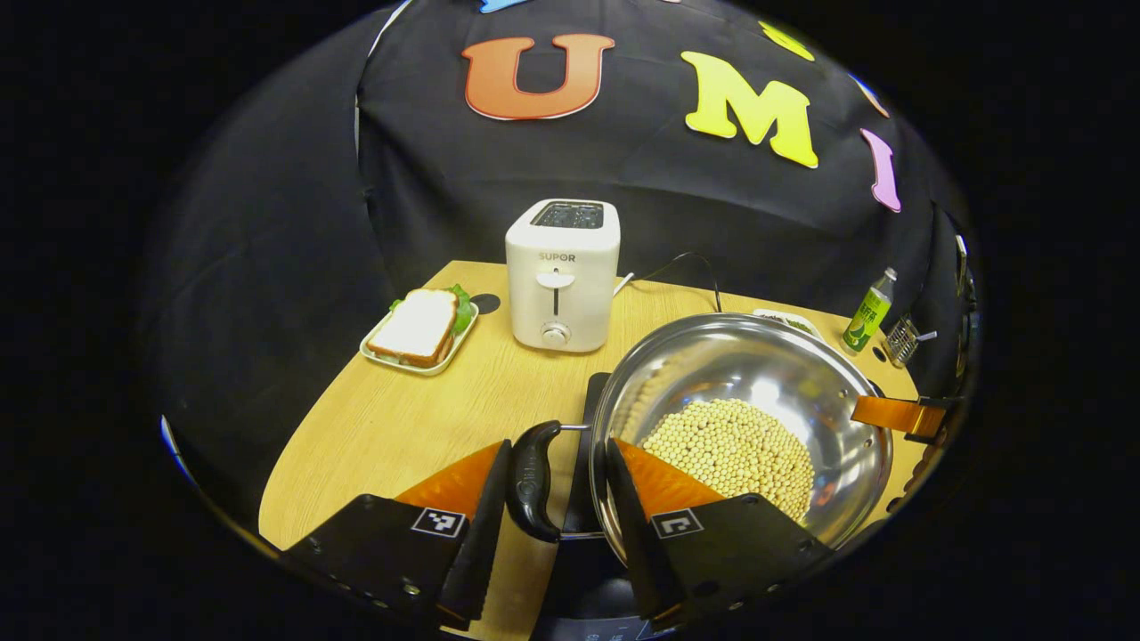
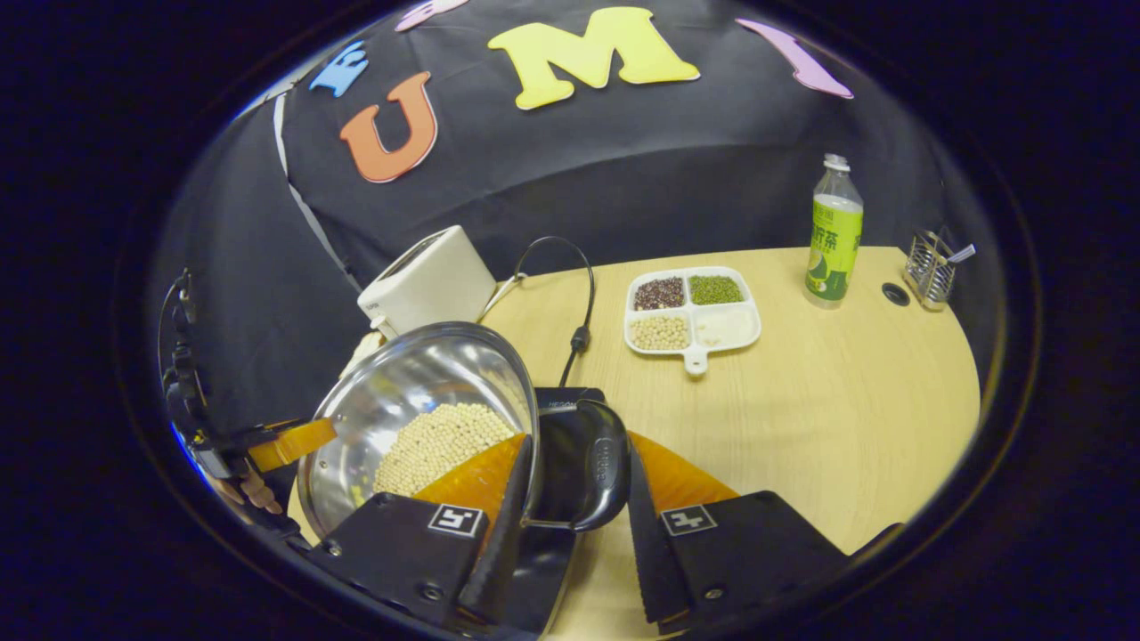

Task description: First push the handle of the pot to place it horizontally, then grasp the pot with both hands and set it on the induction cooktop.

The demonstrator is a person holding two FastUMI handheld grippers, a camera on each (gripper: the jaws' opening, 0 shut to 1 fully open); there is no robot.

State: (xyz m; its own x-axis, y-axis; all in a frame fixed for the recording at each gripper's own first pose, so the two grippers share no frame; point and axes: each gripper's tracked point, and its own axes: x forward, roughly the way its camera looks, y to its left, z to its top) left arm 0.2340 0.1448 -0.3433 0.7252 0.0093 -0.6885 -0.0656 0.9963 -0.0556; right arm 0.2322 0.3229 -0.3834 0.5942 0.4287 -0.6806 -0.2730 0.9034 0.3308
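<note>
Fingers of the left gripper (image 1: 557, 499) straddle one black side handle (image 1: 533, 481) of the pot (image 1: 739, 427), parted slightly wider than the handle; contact on either side cannot be told. Right gripper (image 2: 574, 499) likewise brackets the opposite handle (image 2: 604, 476), with a visible gap on at least one side.

Pot: steel, holding pale soybeans (image 1: 730, 450), sitting over the dark induction cooktop (image 2: 557, 418) near the tabletop's (image 1: 401, 418) front edge. Whether it rests flat or hangs just above cannot be told.

Risks, as judged:
- Uneven release or lift would tip the rim and spill beans.
- Loose hold on the rounded handles could let the pot swing.
- Toaster (image 1: 561, 271) and its cord (image 2: 579, 294) lie near the cooktop's back side; drifting back could snag them.
</note>
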